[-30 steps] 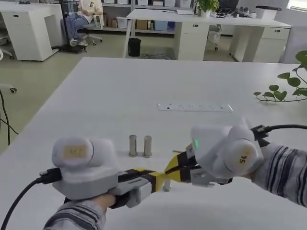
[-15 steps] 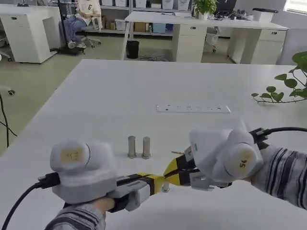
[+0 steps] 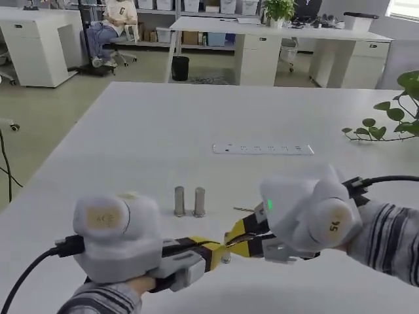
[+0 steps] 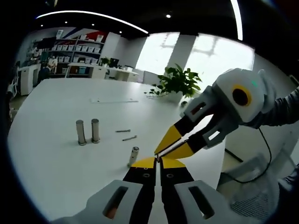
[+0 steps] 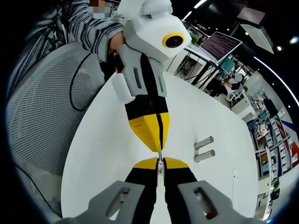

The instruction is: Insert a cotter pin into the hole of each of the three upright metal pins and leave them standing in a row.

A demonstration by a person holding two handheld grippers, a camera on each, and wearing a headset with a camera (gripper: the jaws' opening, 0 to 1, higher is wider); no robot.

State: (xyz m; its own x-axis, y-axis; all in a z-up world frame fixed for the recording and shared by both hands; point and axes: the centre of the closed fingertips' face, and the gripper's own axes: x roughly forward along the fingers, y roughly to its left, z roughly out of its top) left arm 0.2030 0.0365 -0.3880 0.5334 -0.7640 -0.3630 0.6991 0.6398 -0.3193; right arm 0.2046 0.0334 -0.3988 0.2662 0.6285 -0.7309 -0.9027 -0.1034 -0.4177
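My right gripper (image 5: 160,164): jaws clamped on thin silver cotter pin (image 5: 160,157). My left gripper (image 4: 159,160): jaws together at its tip. Third short grey metal pin (image 4: 134,155) near white worktop (image 3: 196,118) front edge. Two upright grey metal pins (image 3: 200,201) mid-worktop. Two loose cotter pins (image 4: 130,138) beside them. Likely none inserted yet.

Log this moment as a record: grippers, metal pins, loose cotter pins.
left gripper: shut, tip to tip with the other
right gripper: shut on a thin metal piece, likely a cotter pin
first metal pin, second metal pin: upright, side by side
third metal pin: on the table beside the gripper tips, apart from the pair
far cotter pin, near cotter pin: lying loose
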